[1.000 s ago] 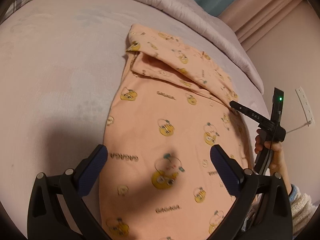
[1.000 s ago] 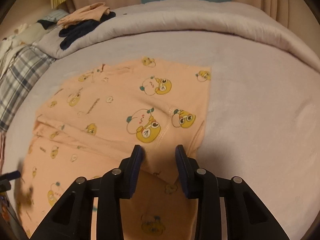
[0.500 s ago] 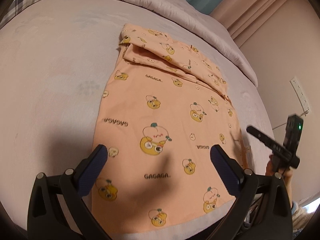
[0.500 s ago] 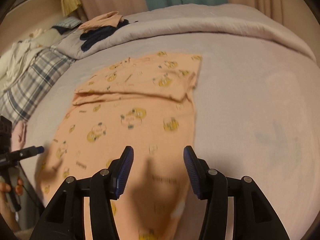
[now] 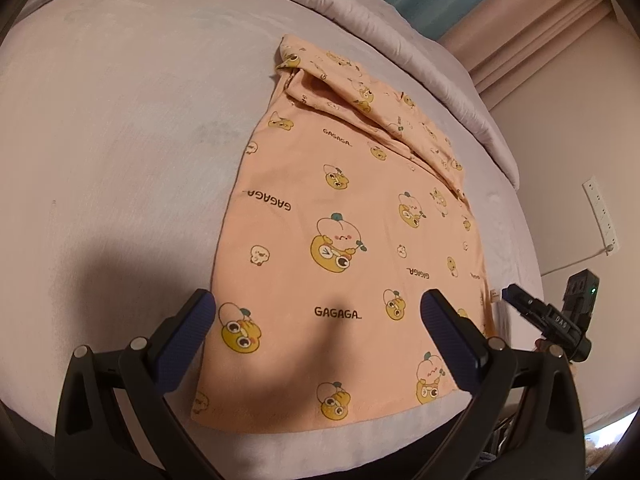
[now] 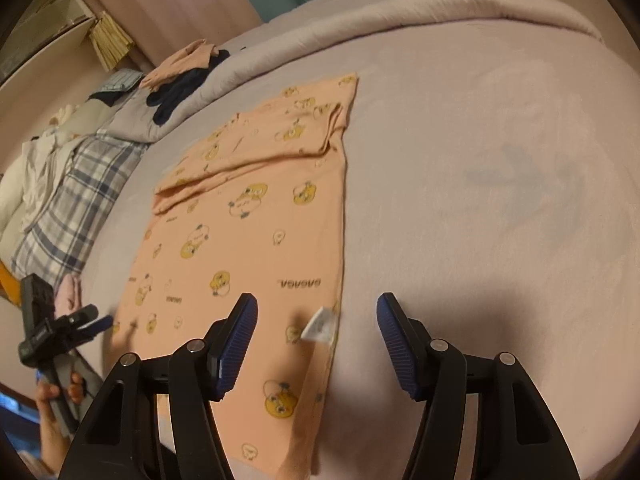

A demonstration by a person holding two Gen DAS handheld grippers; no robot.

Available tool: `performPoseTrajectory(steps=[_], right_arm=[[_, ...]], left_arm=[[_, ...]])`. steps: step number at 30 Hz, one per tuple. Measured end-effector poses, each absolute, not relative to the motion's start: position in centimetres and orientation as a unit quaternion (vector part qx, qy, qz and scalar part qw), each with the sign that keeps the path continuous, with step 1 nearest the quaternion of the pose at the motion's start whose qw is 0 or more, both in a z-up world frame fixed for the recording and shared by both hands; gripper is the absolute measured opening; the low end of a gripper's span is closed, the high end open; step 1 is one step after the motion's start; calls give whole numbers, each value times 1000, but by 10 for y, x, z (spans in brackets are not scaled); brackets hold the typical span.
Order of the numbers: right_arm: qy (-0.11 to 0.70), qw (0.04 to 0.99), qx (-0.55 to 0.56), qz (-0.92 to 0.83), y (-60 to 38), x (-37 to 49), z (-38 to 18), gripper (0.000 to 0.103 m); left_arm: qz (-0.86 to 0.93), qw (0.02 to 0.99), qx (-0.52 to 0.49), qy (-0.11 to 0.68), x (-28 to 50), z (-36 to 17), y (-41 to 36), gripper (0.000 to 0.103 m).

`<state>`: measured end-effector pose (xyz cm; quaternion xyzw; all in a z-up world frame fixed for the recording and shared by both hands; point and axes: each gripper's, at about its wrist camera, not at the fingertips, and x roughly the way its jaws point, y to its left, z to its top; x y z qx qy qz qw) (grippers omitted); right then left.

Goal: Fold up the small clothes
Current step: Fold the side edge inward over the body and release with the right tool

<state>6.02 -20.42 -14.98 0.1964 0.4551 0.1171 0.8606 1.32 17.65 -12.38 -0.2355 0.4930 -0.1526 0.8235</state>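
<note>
A small peach garment [image 5: 352, 216] printed with yellow cartoon figures lies flat on the bed, its far end folded over onto itself [image 5: 360, 96]. It also shows in the right wrist view [image 6: 248, 240], with a white label [image 6: 320, 326] at its near right edge. My left gripper [image 5: 320, 332] is open and empty above the garment's near end. My right gripper [image 6: 316, 344] is open and empty above the near right edge, over the label. Each gripper shows in the other's view: the right one [image 5: 548, 320], the left one [image 6: 60, 332].
The bed has a lilac sheet [image 5: 120, 140] and a rolled duvet [image 6: 360, 20] along the far side. A pile of dark and peach clothes [image 6: 184, 76] and a plaid cloth [image 6: 76, 196] lie at the far left. A wall socket [image 5: 600, 212] is at the right.
Both grippers have pulled back toward the garment's near end. The right gripper let go of the folded-over part and opened wide. The left gripper stayed open.
</note>
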Motion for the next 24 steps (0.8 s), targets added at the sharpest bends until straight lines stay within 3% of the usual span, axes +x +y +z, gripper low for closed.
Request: performPoseTrajectory(steps=[24], right_arm=[[485, 837, 214, 137, -211, 58, -167, 63]], left_arm=[[-157, 811, -267, 497, 19, -139, 188, 102]])
